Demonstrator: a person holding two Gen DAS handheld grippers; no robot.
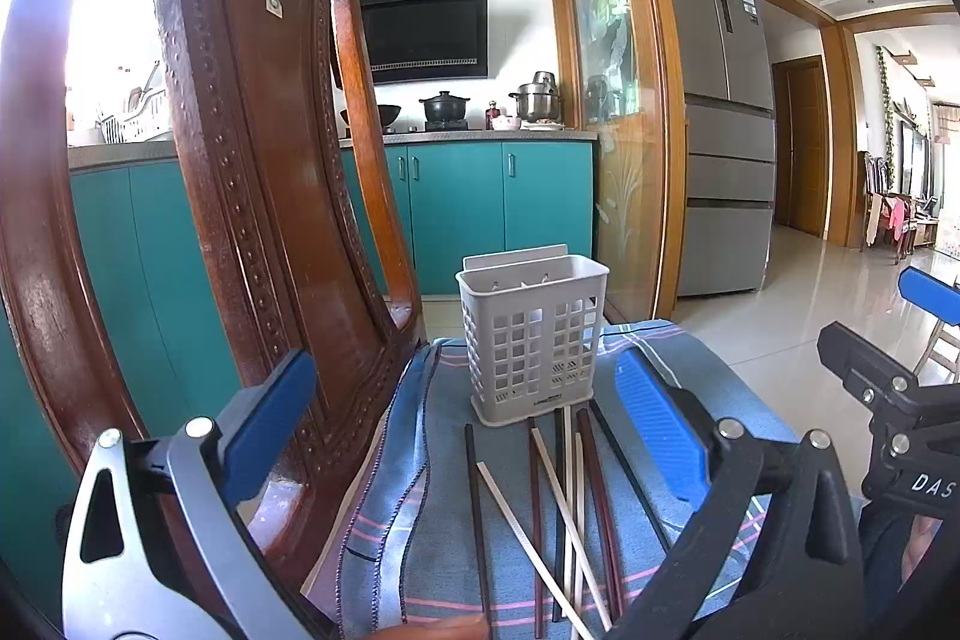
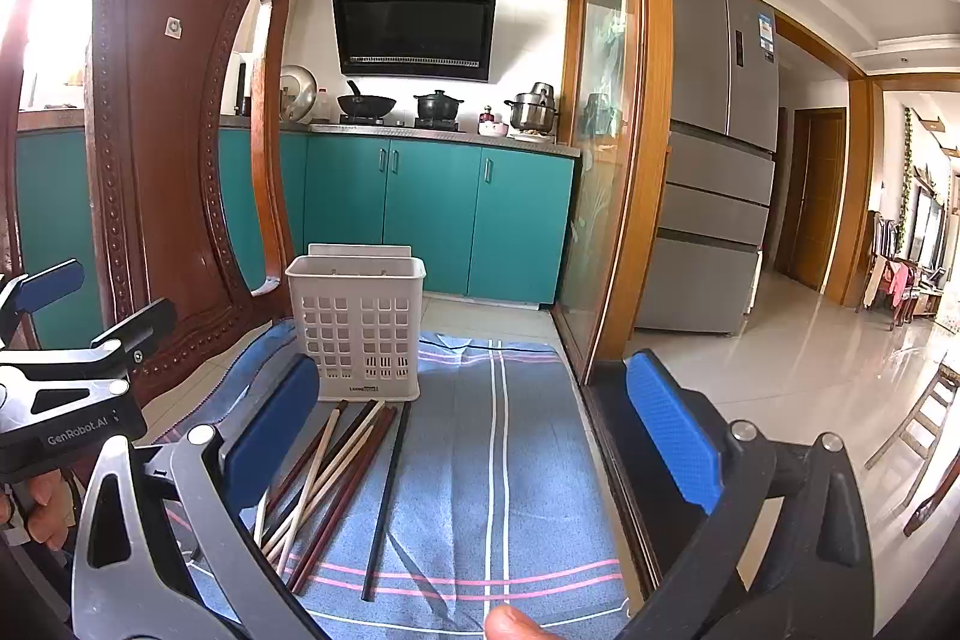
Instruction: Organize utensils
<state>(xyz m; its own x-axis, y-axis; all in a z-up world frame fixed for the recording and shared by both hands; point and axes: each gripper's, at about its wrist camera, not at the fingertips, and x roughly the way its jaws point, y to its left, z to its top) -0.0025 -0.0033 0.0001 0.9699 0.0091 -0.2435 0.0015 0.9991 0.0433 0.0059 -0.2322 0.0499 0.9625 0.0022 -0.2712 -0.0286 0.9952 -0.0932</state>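
A grey perforated utensil holder (image 1: 533, 334) stands upright on a blue striped cloth (image 1: 420, 520); it also shows in the right wrist view (image 2: 360, 322). Several loose chopsticks (image 1: 564, 514), dark and pale, lie on the cloth in front of it, seen too in the right wrist view (image 2: 336, 478). My left gripper (image 1: 474, 418) is open and empty, above the chopsticks. My right gripper (image 2: 474, 430) is open and empty, to the right of the pile, and its arm shows in the left wrist view (image 1: 888, 400).
A carved wooden chair back (image 1: 258, 196) rises close at the left of the cloth. A glass sliding door frame (image 2: 624, 160) runs along the cloth's right edge. Teal kitchen cabinets (image 2: 432, 214) and a grey fridge (image 2: 714, 160) stand behind. Tiled floor lies to the right.
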